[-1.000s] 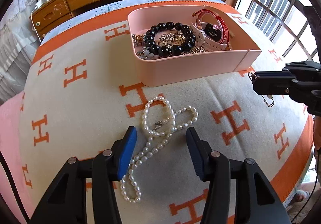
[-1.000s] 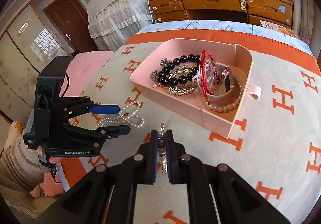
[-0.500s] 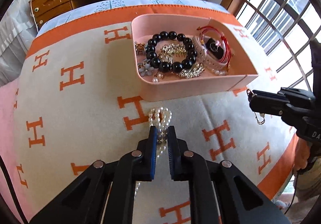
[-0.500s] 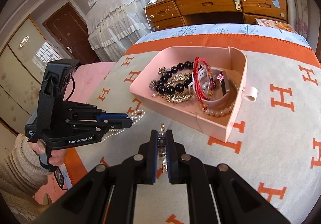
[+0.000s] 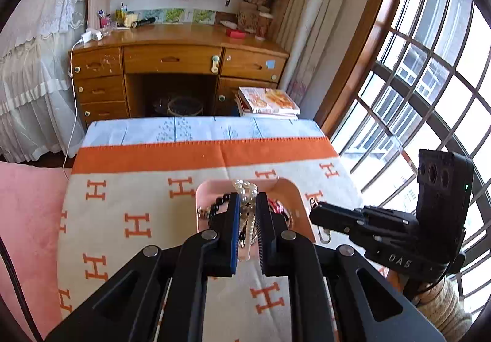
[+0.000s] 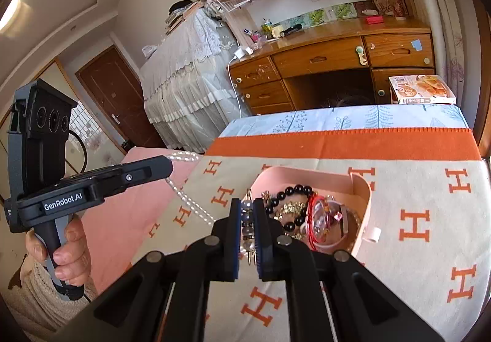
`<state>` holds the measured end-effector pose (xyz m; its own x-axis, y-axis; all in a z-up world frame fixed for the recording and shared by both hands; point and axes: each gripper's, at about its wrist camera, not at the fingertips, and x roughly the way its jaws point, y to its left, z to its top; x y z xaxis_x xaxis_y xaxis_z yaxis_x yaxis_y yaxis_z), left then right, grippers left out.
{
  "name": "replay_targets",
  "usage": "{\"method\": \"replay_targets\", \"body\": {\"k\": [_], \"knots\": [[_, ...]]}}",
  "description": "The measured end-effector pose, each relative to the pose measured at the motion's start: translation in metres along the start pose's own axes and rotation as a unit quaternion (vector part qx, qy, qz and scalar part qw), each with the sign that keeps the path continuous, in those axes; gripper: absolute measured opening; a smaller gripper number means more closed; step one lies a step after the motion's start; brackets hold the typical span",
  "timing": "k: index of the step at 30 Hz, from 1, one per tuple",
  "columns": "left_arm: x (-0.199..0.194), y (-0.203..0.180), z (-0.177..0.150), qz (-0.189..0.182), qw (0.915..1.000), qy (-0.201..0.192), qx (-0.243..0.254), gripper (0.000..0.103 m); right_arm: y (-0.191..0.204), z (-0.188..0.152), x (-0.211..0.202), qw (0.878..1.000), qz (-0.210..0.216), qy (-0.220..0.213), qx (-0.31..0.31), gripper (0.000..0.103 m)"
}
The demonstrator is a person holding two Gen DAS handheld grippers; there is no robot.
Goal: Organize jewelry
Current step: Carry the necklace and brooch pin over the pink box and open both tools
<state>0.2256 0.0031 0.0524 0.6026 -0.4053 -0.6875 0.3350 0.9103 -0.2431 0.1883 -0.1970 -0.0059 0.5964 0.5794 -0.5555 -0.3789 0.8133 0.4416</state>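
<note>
I have one pink tray [image 6: 365, 204] on the blanket [image 6: 423, 188], lower centre of my right view, heaped with jewelry. One pearl necklace [image 5: 249, 213] is pinched in my left gripper [image 5: 248, 210], jaws nearly closed; its strand hangs down at left-centre of the right view, beside the tray rather than over it. My right gripper [image 6: 246, 219] is clamped on one beaded pin [image 6: 247, 220] and looks nearer the tray, so I'd release that first.

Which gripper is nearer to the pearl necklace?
Left. The left gripper is clamped on the pearl necklace; the right gripper is apart, holding a beaded pin.
</note>
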Motion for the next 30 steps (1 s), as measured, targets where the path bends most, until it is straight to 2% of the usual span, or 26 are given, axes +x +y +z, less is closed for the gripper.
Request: {"method": "replay_targets", "body": {"k": [3,7,16,24,27,29,30], "knots": [[0.000,-0.002,0.017,0.012,0.9995,-0.028,-0.002,0.008,0.000,0.010,0.000,1.000,-0.005,-0.021,0.007,0.007],[0.022,-0.001,0.029,0.017,0.9994,-0.028,-0.010,0.008,-0.008,0.021,0.007,0.999,-0.011,-0.035,0.024,0.007],[0.104,0.017,0.009,0.031,0.9989,0.026,-0.023,0.008,-0.029,0.024,0.040,0.999,-0.032,-0.008,0.042,0.008],[0.138,0.030,-0.018,0.040,0.9965,0.066,-0.032,0.008,-0.044,0.025,0.070,0.997,-0.038,0.007,0.072,0.008],[0.144,0.034,-0.024,0.047,0.9952,0.080,-0.032,0.015,-0.047,0.027,0.084,0.996,-0.039,0.018,0.078,0.008],[0.146,0.037,-0.028,0.051,0.9945,0.084,-0.034,0.027,-0.045,0.027,0.091,0.996,-0.044,0.027,0.077,0.008],[0.146,0.038,-0.030,0.052,0.9943,0.086,-0.035,0.029,-0.045,0.027,0.096,0.995,-0.047,0.035,0.075,0.008]]}}
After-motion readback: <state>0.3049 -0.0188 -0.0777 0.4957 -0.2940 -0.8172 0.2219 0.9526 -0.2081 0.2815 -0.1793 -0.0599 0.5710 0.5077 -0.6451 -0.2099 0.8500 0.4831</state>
